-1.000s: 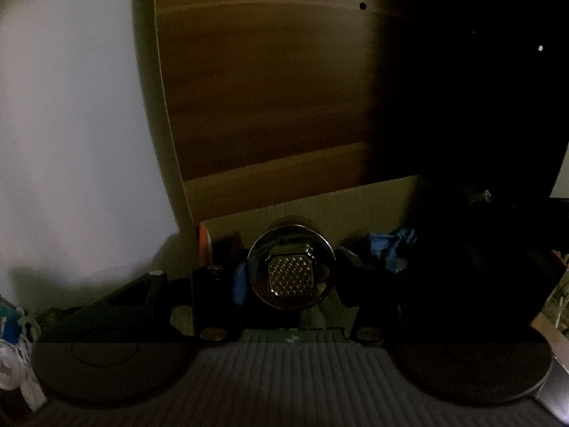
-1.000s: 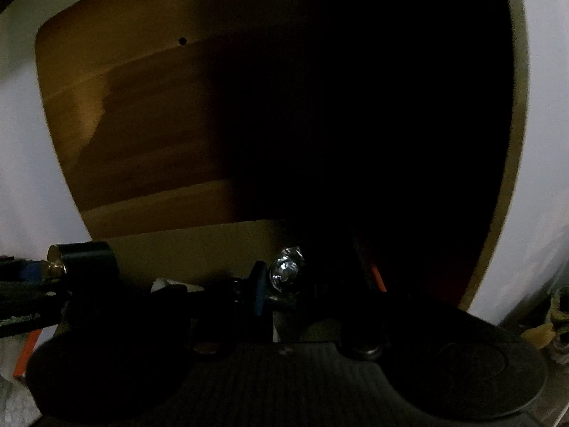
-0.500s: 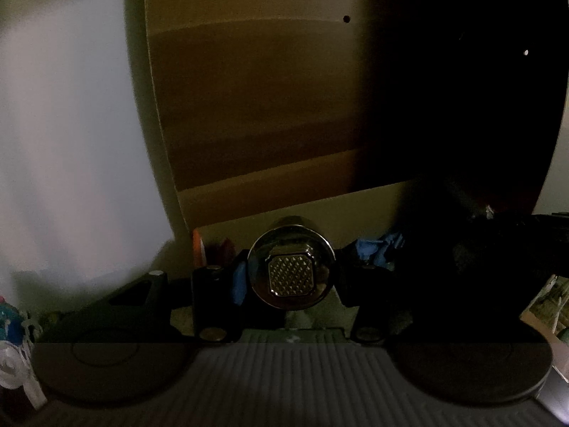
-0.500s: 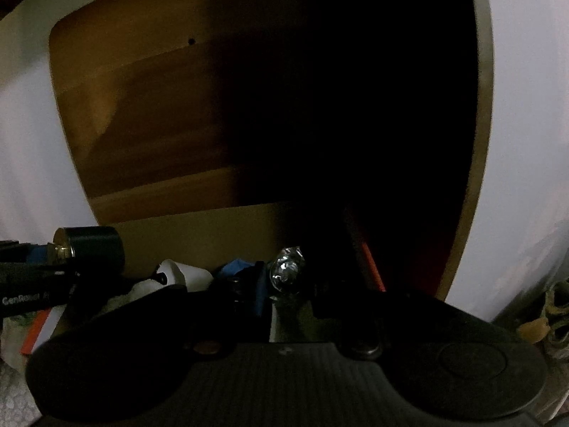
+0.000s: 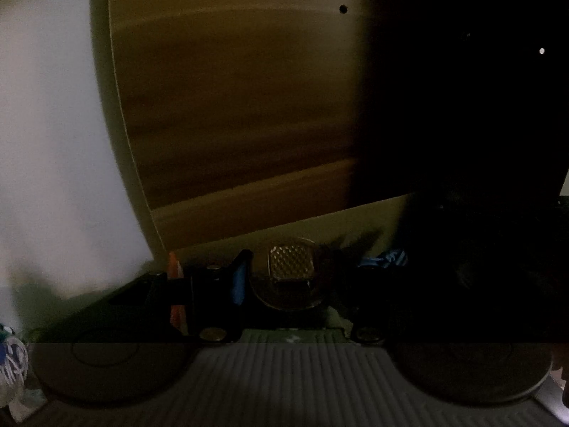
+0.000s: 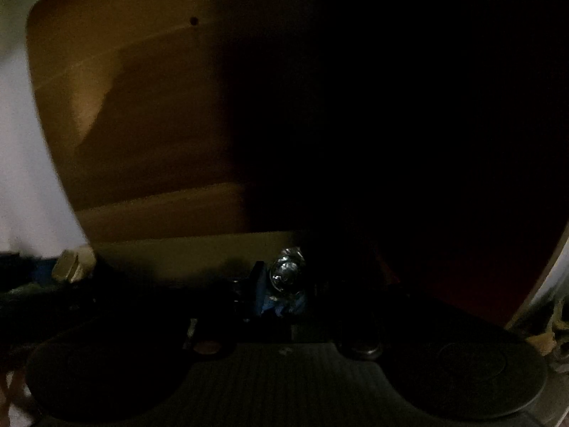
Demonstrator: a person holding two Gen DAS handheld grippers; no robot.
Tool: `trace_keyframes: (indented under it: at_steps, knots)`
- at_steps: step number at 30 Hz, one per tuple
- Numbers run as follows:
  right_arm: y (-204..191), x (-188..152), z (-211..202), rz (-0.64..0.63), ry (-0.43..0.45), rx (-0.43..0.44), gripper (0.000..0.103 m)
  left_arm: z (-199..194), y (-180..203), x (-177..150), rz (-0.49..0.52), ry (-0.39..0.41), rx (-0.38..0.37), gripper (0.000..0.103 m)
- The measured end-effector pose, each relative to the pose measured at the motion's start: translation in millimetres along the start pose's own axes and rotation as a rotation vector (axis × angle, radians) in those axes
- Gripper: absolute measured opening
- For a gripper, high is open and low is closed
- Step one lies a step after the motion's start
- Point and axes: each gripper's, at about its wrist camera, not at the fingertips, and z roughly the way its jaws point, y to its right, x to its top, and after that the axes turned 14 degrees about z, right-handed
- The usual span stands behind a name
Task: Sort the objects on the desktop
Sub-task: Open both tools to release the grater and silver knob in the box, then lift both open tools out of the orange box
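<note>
Round metal piece, shiny-rimmed with a diamond-textured square on its face, sat right between the fingers of the left gripper, and the jaws were clamped on it from both sides, blue padding on the left finger pressed against its edge. It was dim in there, very dim, and the whole right half of the left wrist view was lost in shadow. Behind the held piece stood a cardboard wall, pale and slanted, and above that rose a big brown wooden panel with a small dark hole near its top. An orange strip showed just left of the left finger, and a scrap of blue material lay off to the right against the cardboard. Over on the right wrist view, the right gripper had a small crumpled silvery object pinched between its fingers, jaws drawn together on it, blue pad visible just below and to the left. What that shiny thing was, I couldn't tell in this light. A pale cap-like item sat at the left edge beside the cardboard, and the same wooden panel filled the background before it fell into black.
</note>
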Motion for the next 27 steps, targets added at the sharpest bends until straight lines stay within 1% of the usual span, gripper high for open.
trace_keyframes:
  at_steps: [1, 2, 3, 4, 6, 7, 15, 20, 22, 23, 27]
  knots:
    - [1, 0, -1, 0.018, 0.007, 0.016, 0.071, -1, 0, 0, 0.001, 0.006, 0.000, 0.054]
    - [2, 0, -3, 0.024, 0.010, 0.025, 0.073, -2, 0, 0, -0.001, 0.011, -0.002, 0.058]
    - [2, 0, -5, 0.022, 0.017, 0.022, 0.072, -3, -1, 0, -0.004, 0.018, -0.004, 0.071]
    - [2, 1, -6, 0.024, 0.022, 0.021, 0.079, -5, -3, -1, -0.014, 0.029, -0.004, 0.090]
    - [4, 1, -11, 0.038, 0.038, 0.030, 0.090, -11, -4, -1, -0.018, 0.063, 0.005, 0.098]
    - [5, 2, -13, 0.042, 0.042, 0.032, 0.091, -13, -4, -1, -0.016, 0.070, 0.009, 0.101]
    - [4, 2, -21, 0.062, 0.048, 0.042, 0.092, -23, -6, 1, -0.025, 0.079, 0.035, 0.102]
    - [3, 3, -24, 0.072, 0.058, 0.043, 0.093, -21, -5, 2, -0.028, 0.080, 0.045, 0.103]
    - [3, 3, -25, 0.078, 0.057, 0.042, 0.096, -19, -6, 3, -0.035, 0.077, 0.046, 0.103]
    - [3, 3, -26, 0.081, 0.057, 0.041, 0.103, -19, -7, 3, -0.040, 0.073, 0.046, 0.103]
    - [4, 3, -30, 0.109, 0.063, 0.053, 0.103, -12, -7, 5, -0.049, 0.051, 0.055, 0.103]
